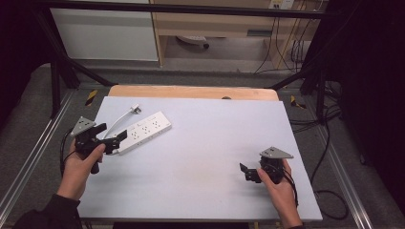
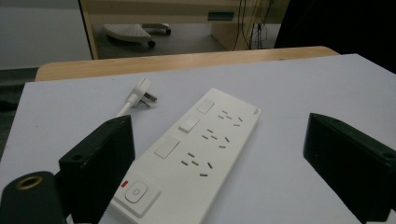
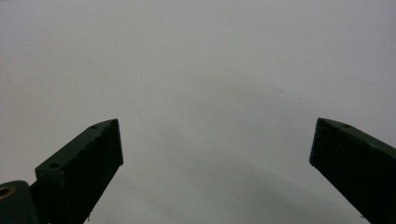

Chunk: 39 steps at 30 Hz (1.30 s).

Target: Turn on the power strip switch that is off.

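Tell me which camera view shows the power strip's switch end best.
The left gripper view: the power strip lies close between the open left tool, its power button and sockets plain. The high view shows it small and whole.

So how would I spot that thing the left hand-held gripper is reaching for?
Look at the pale grey tabletop, on its left half. There lies a long white plastic power strip, angled, its near end between the open jaws of the left hand-held gripper. Rows of socket holes, square switches and a white cord ending in a plug mark it out.
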Tool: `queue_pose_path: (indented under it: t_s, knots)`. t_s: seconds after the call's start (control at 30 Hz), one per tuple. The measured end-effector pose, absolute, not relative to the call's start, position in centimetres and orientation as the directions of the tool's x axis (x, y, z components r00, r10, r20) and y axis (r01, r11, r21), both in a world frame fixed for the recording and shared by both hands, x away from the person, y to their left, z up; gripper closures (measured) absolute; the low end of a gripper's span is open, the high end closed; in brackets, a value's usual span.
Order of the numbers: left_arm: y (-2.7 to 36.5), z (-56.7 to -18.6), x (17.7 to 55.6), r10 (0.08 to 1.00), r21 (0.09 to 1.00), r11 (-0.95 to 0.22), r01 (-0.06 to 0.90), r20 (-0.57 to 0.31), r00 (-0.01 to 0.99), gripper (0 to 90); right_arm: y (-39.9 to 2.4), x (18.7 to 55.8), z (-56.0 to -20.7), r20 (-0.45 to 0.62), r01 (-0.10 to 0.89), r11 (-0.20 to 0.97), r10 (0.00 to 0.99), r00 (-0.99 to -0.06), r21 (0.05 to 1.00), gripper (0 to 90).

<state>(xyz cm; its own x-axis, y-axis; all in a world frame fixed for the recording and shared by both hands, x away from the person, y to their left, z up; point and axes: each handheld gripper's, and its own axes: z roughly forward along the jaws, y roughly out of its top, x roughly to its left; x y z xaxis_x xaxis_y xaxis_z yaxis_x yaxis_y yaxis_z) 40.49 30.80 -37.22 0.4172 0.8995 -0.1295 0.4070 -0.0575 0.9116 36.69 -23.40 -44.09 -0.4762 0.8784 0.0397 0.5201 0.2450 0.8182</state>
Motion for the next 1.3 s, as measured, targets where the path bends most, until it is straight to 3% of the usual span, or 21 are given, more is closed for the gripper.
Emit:
queue_pose_path:
  t_s: [1.3]
  knots:
    - [26.0, -37.0, 46.5, 0.892, 0.889, -0.122, 0.442, -0.097, 0.442, 7.9, -23.7, 36.5, -43.8, 0.049, 0.513, 0.241, 0.871, -0.488, 0.824, 3.4]
